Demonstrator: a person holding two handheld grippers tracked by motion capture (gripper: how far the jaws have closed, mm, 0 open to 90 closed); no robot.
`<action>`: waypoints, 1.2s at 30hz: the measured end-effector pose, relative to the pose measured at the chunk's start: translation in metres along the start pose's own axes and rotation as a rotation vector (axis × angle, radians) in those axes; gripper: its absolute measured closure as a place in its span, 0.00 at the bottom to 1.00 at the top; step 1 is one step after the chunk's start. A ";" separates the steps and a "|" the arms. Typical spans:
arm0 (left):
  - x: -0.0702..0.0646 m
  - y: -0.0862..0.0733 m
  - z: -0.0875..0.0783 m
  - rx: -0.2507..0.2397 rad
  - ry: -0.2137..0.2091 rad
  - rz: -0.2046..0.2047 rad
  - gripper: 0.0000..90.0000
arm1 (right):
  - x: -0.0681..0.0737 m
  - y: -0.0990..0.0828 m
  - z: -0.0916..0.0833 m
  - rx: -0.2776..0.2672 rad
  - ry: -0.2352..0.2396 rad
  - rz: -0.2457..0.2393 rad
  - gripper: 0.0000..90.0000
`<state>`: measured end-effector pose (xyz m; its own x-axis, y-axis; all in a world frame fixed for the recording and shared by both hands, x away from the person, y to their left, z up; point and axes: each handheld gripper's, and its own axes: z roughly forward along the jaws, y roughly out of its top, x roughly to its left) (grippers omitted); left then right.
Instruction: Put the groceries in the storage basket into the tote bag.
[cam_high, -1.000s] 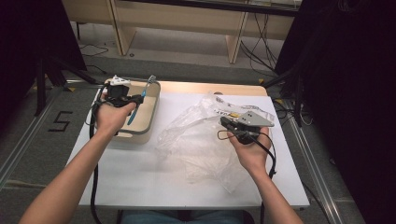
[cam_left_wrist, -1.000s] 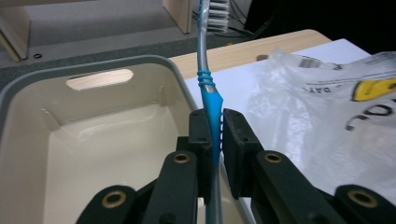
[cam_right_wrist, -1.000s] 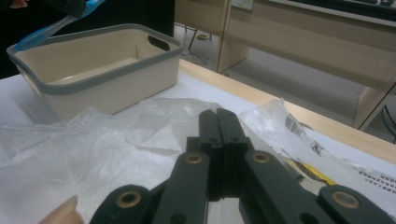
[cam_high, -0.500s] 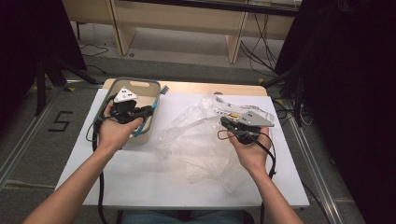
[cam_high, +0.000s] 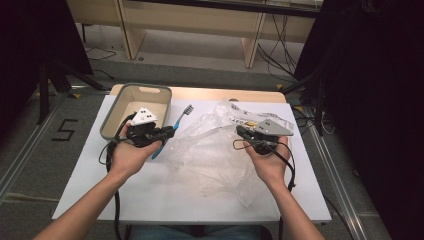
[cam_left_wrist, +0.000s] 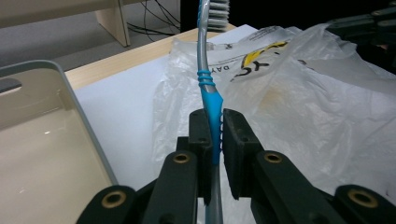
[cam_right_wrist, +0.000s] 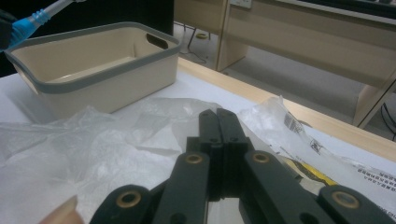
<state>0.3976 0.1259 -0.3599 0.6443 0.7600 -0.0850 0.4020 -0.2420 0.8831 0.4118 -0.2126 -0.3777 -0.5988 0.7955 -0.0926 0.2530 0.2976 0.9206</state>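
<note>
My left gripper (cam_high: 167, 133) is shut on the blue middle of a blue and grey toothbrush (cam_high: 177, 122), just right of the beige basket (cam_high: 107, 122). In the left gripper view the toothbrush (cam_left_wrist: 208, 84) stands up between the pads of that gripper (cam_left_wrist: 215, 123), bristle head away from me, over the edge of a crumpled clear plastic bag (cam_left_wrist: 303, 107). My right gripper (cam_high: 240, 131) rests over the bag (cam_high: 215, 150) with its jaws pressed together. In the right gripper view that gripper (cam_right_wrist: 218, 116) has nothing visible between its pads. The toothbrush (cam_right_wrist: 32, 21) shows at the top left there.
The beige basket with a grey rim (cam_right_wrist: 107, 88) stands at the table's back left and looks empty. The bag spreads across the middle of the white tabletop (cam_high: 150, 200). A wooden strip (cam_high: 200, 93) edges the far side, with shelving behind.
My left gripper has carried the toothbrush from above the basket to the right, out past its rim toward the bag. The right gripper has stayed put.
</note>
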 end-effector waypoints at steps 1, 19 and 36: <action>-0.002 -0.001 0.000 0.002 -0.010 -0.001 0.91 | 0.000 0.000 0.000 0.000 0.000 0.000 1.00; -0.030 -0.004 0.005 0.002 -0.071 0.054 0.91 | 0.000 0.000 -0.001 -0.003 -0.002 0.000 1.00; -0.039 -0.008 0.009 0.020 -0.087 0.076 0.91 | -0.001 0.001 -0.001 -0.006 -0.003 0.001 1.00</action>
<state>0.3750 0.0930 -0.3673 0.7272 0.6839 -0.0591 0.3621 -0.3090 0.8794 0.4115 -0.2134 -0.3767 -0.5964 0.7973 -0.0927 0.2488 0.2935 0.9230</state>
